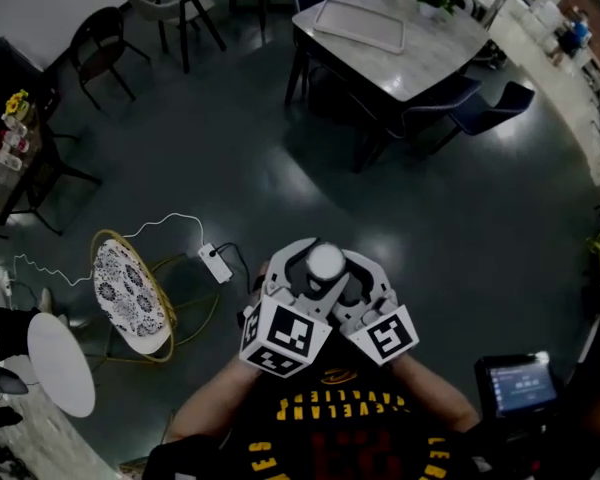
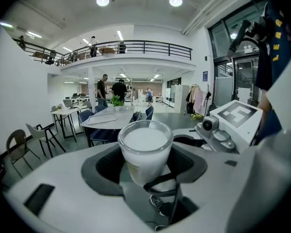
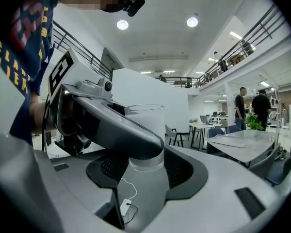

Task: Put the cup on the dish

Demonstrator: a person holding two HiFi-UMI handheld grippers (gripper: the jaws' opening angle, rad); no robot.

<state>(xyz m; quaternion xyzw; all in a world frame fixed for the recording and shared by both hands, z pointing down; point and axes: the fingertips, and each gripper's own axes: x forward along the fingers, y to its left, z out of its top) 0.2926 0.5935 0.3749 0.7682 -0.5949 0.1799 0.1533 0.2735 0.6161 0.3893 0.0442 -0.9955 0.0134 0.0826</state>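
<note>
Head view, Sam, where's the cup (image 1: 325, 262)?

Dead centre, Lee, up in the air over the dark floor (image 1: 230, 158), just ahead of the person's dark jersey (image 1: 330, 438). It's upright and white to the brim.

Who's got it?

Both of them! The left gripper (image 1: 298, 280) comes in from 7 o'clock and the right gripper (image 1: 352, 280) from 5 o'clock, and their jaws ring the cup.

Check the left gripper view.

There's the cup (image 2: 145, 147), square between the jaws of the left gripper (image 2: 145, 166), dark pads pressed on either side. That's clamped. The right one's marker cube (image 2: 238, 116) sits at 2 o'clock.

And the right gripper view?

Same cup (image 3: 148, 123), frosted, with the jaws of the right gripper (image 3: 144, 171) closed against its base. One jaw of the left gripper (image 3: 111, 125) crosses in front of it from 10 o'clock.

Around them in the head view?

At 9 o'clock of the cup there's a wire chair with a patterned cushion (image 1: 130, 293), a white power strip (image 1: 216, 263) between it and the grippers, cord trailing off. A round white table (image 1: 60, 363) is at 8 o'clock. Well off at 1 o'clock, a marble table (image 1: 430, 53) carries a pale tray (image 1: 360, 23). At 4 o'clock, a small lit screen (image 1: 520, 386).
</note>
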